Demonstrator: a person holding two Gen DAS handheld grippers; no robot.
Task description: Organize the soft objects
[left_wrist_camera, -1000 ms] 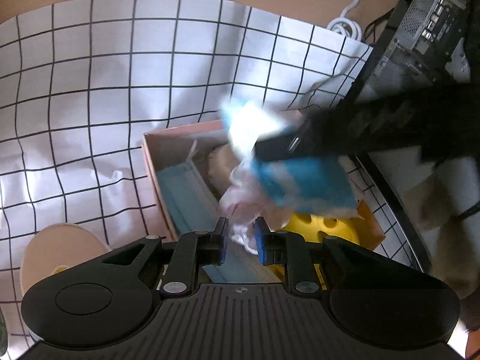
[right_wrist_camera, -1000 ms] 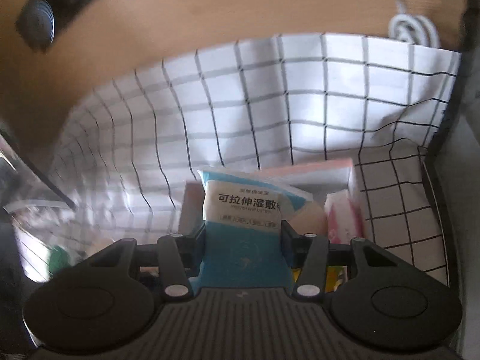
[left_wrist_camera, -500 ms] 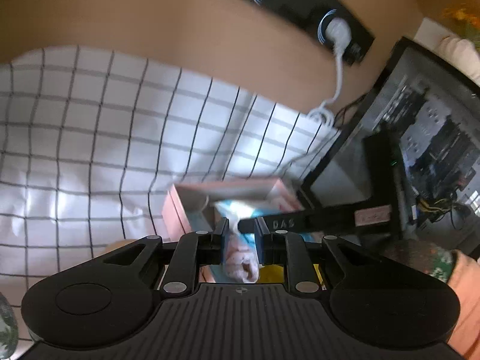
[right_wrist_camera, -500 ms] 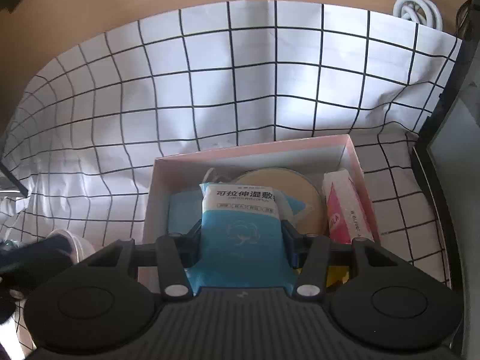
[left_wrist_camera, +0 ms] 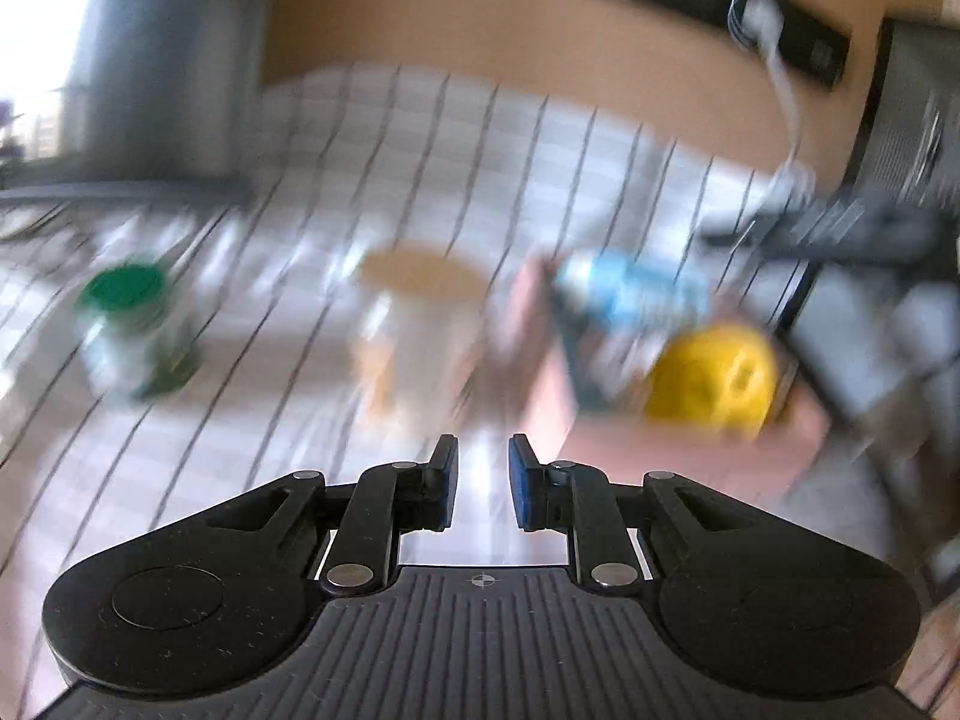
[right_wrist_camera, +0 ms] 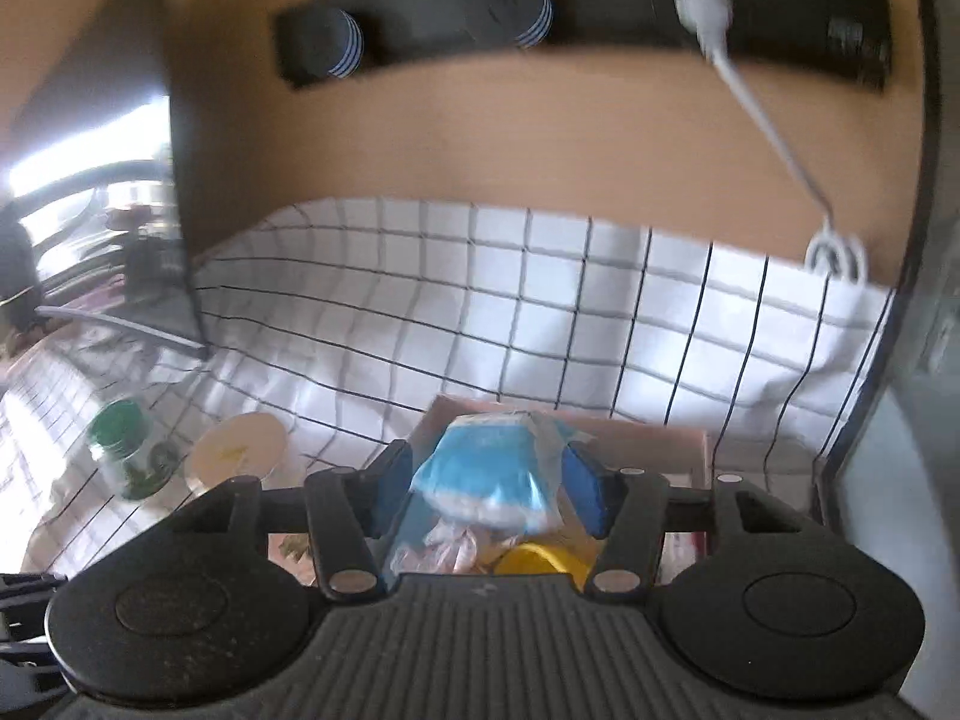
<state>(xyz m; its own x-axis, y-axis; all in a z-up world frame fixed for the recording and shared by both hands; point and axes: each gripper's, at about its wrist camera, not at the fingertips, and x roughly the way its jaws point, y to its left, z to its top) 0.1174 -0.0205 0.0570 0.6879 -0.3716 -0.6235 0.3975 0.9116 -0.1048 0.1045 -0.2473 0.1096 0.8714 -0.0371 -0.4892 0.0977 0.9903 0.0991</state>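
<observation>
We see a pink box [right_wrist_camera: 690, 441] sitting on the right part of the checked cloth, its open top crowded with soft things. A blue and white plastic packet [right_wrist_camera: 492, 468] sits tilted over the box's far-left part, its crinkled wrap bunched at the near end, and in the right wrist view it lies between the blue pads [right_wrist_camera: 585, 495] of the right hand-held gripper [right_wrist_camera: 489, 480], though we cannot tell whether they touch it. Below it we make out a crumpled pinkish bag [right_wrist_camera: 447, 546] and, toward the box's near-right corner, a round yellow soft object [left_wrist_camera: 714, 381] with holes in it.
</observation>
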